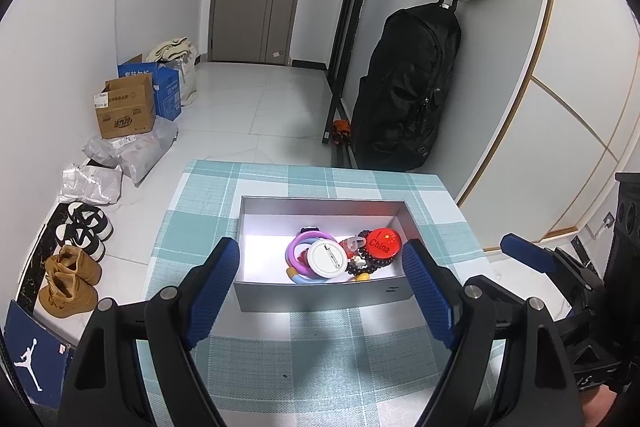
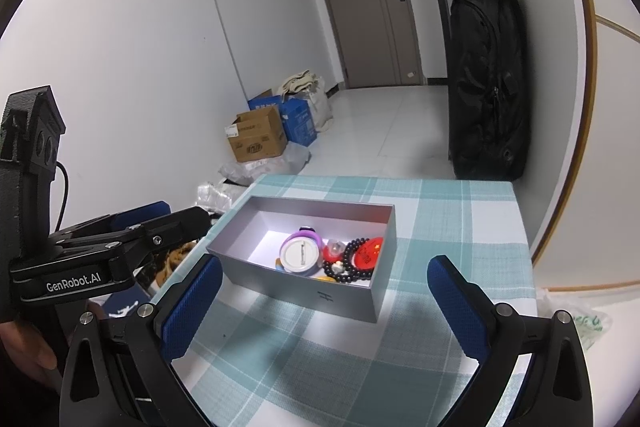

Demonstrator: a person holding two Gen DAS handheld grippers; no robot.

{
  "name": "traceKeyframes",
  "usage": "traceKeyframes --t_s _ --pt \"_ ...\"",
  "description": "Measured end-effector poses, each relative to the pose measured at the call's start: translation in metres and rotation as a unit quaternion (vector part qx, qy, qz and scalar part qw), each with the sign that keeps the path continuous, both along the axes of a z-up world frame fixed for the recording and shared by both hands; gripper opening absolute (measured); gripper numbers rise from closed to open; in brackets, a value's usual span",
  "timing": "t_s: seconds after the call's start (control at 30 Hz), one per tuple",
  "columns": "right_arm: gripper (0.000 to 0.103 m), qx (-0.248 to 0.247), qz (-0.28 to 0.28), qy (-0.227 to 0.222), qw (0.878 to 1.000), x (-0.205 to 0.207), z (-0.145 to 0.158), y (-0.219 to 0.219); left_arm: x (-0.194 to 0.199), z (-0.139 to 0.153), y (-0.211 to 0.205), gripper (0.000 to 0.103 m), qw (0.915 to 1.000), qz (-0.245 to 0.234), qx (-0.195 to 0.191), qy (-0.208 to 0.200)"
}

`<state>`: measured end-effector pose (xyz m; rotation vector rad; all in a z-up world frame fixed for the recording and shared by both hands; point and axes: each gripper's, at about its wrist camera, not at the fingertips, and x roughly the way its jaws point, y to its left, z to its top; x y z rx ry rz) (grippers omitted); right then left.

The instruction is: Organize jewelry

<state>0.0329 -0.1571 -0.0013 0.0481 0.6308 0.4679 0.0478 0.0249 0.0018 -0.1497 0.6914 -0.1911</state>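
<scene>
I hold my left tool [image 1: 320,279] and my right tool [image 2: 325,297] above the near part of the tabletop [image 1: 320,355], both with their blue pads spread wide and nothing between them. The jewelry sits together in the grey box [image 1: 320,293] in the middle of the checked cloth: a purple bangle [image 1: 296,247], a white round badge [image 1: 325,259], a red badge [image 1: 383,247] and a string of dark beads [image 1: 362,265], all heaped toward the right end, touching and overlapping. I see no loose piece on the cloth around the box. I judge the gathering done; what may be left is sorting the heap or closing the box, though no lid is in view.
</scene>
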Motion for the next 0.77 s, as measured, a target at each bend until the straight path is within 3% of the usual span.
traceKeyframes --t_s 0.77 --pt "0.103 -0.005 0.0 0.006 1.0 0.0011 -0.0029 0.0017 0.0027 -0.0002 0.0021 0.08 0.9998 -0.009 -0.012 -0.011"
